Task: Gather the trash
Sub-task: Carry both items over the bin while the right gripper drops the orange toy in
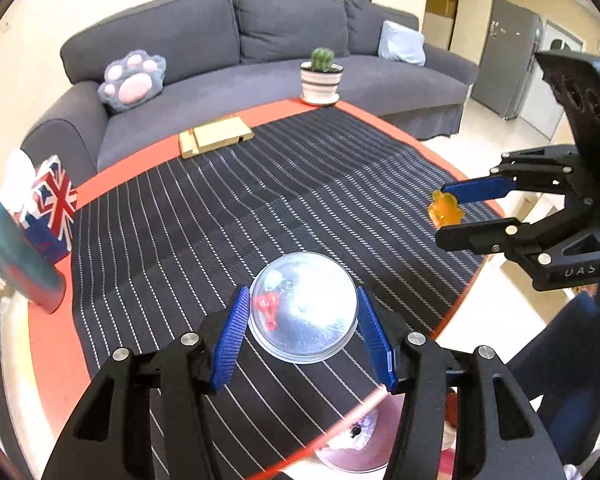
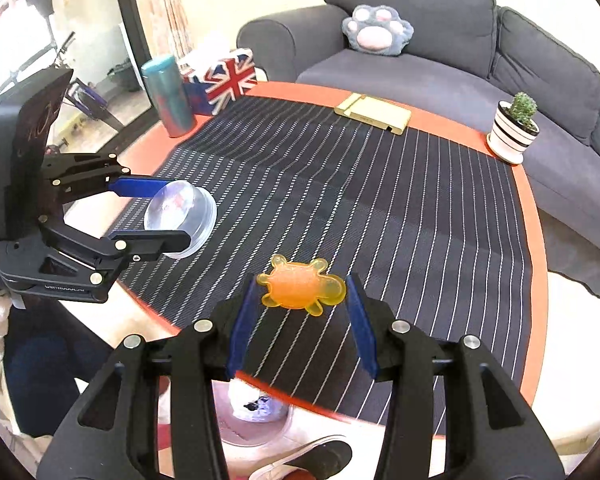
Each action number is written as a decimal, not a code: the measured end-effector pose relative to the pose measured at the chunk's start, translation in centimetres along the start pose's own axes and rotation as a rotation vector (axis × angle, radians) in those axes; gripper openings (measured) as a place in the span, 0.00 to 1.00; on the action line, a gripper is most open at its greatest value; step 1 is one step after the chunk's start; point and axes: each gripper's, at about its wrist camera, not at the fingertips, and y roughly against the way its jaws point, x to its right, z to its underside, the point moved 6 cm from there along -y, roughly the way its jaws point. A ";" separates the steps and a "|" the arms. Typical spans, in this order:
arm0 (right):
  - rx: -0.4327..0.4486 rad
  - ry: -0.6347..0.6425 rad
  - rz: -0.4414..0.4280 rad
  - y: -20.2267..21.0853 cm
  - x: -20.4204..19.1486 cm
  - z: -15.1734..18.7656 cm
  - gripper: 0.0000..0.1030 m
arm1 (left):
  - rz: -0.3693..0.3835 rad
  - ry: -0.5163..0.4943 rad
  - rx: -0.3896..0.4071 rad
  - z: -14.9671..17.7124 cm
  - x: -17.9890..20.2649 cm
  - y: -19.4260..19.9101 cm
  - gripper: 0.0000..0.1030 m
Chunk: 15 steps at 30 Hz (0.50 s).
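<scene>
A clear plastic dome container [image 1: 304, 312] with small red bits inside is clamped between the blue pads of my left gripper [image 1: 302, 292], clear of the striped cloth [image 1: 260, 200]. From the right wrist view the same container [image 2: 180, 212] hangs tilted in the left gripper [image 2: 178, 212] over the table's near-left edge. My right gripper [image 2: 302, 280] is shut on an orange translucent turtle-shaped piece [image 2: 300, 286], also held above the cloth [image 2: 380, 200]. The left wrist view shows the turtle [image 1: 446, 210] pinched in the right gripper [image 1: 440, 214] at the right.
Round red table [image 2: 538, 280]. At its far side stand a Union Jack tissue box [image 2: 224, 80], a teal bottle [image 2: 168, 96], a wooden box [image 2: 374, 114] and a potted cactus [image 2: 514, 128]. Grey sofa [image 2: 420, 48] behind. A bin with a white bag [image 2: 256, 408] and a shoe [image 2: 312, 456] lie below the near edge.
</scene>
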 end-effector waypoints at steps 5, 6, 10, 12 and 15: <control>0.029 0.005 -0.016 2.3 -1.7 1.9 0.43 | 0.008 -0.006 0.035 1.4 1.6 2.1 0.52; 0.036 0.005 -0.018 2.8 -2.1 2.3 0.43 | 0.010 -0.006 0.038 1.7 1.9 2.4 0.52; 0.048 0.014 -0.040 4.0 -3.6 3.7 0.43 | 0.013 -0.004 0.041 3.3 2.8 3.4 0.52; 0.048 0.025 -0.053 4.5 -4.6 4.5 0.43 | 0.026 0.003 0.040 4.1 3.1 3.8 0.52; 0.035 0.039 -0.077 4.8 -5.9 5.8 0.43 | 0.037 0.011 0.033 5.4 3.7 4.2 0.52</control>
